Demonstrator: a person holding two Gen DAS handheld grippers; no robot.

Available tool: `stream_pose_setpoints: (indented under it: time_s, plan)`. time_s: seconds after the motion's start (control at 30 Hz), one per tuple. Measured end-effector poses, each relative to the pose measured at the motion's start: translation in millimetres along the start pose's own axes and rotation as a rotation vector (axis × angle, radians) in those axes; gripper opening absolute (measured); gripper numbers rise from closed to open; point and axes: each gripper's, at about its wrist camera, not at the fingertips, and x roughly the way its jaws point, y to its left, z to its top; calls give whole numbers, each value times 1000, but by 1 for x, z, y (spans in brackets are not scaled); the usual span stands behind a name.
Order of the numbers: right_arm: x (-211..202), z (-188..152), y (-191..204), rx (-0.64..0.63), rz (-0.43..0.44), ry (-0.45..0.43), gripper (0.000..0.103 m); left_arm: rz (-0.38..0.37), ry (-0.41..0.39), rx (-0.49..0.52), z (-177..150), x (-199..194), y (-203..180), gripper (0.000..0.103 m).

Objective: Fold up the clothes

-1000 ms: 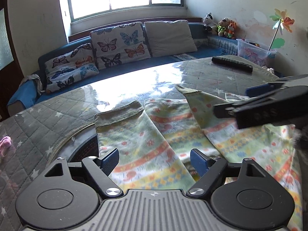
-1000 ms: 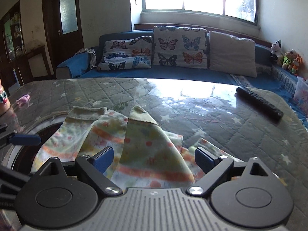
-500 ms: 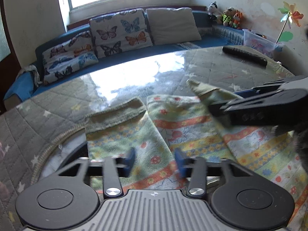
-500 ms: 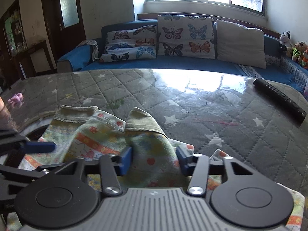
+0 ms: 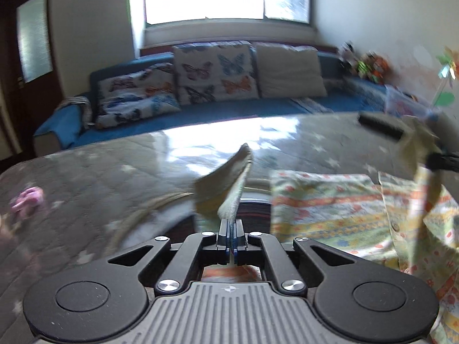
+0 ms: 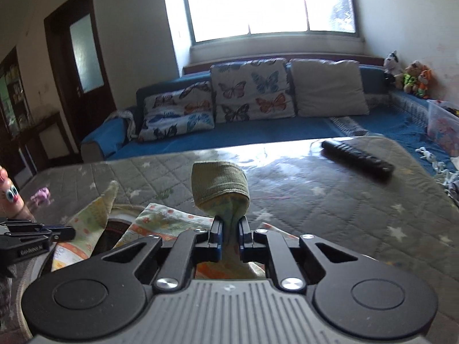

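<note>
A grey quilted table cover (image 6: 330, 200) with pale stars fills the foreground of both views, glossy where the window (image 6: 269, 3) reflects on it, and behind it a blue sofa (image 6: 287, 126) runs along the wall with butterfly cushions (image 6: 249, 89) and a plain beige cushion (image 6: 327, 86). On the cover lies the garment (image 5: 338, 212), a pale green piece of children's clothing with orange and yellow patterned bands; its body is spread flat while both sleeves are lifted off the surface. The left gripper (image 5: 231, 236) has its jaws pressed fully together on one sleeve (image 5: 229, 180), whose ribbed cuff stands up and tilts away from the camera. The right gripper (image 6: 229, 236) is clamped nearly closed on the other sleeve's cuff (image 6: 221, 183), which bulges out above the fingertips as a rounded olive-green tube. A black remote control (image 6: 355, 157) rests on the far right of the cover, well apart from the garment. The right wrist view alone shows a dark door with a frosted pane (image 6: 86, 54), sharp stuffed toys (image 6: 410, 74) on the sofa corner and a clear storage box (image 6: 441, 126); it also catches the left gripper from the side, where embossed lettering is too small to read. The left wrist view is blurred, but only it shows a pinwheel (image 5: 447, 66) against the right wall. A small pink object (image 6: 41, 193) sits at the cover's left edge
</note>
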Motion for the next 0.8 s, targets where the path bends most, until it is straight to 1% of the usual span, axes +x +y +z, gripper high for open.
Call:
stream_pose_setpoints:
  time_s: [0.07,0.13,0.27,0.37,0.43,0.47,0.57,0.6,0.67,0.73,0.77,0.8]
  plan:
    - [-21,-5,-6,13,-16,-19,9,28,-26,-26,-5,-19,14,2]
    - [-49,-16,-18,38,-44,-41,9,56,-49,-51,-10,-37,29,2]
    - [-91,-37,-41,96,-95,-72,9,119,-86,-107,-24,-71,60,1]
    - [-115,-52,-56,143,-135,-85,9,164,-95,-156,-38,-91,80,0]
    - [-133,-68,-70,191,-182,-100,9,171,-88,-186,-45,-99,89,0]
    - [-140,-76,-76,213,-203,-104,9,169,-82,-192,-48,-101,92,0]
    - [-159,-97,-87,269,-260,-104,9,146,-66,-155,-53,-104,84,0]
    - [-162,-101,-90,282,-273,-101,9,128,-61,-147,-53,-103,79,1]
    - [-170,-112,-101,307,-338,-88,9,88,-52,-137,-48,-98,67,3]
    - [-173,-119,-110,328,-382,-70,9,58,-46,-108,-42,-90,50,4]
    - [-174,-123,-113,338,-396,-61,9,43,-42,-93,-40,-85,41,8]
    - [-175,-127,-117,349,-409,-52,9,28,-37,-79,-37,-79,31,16]
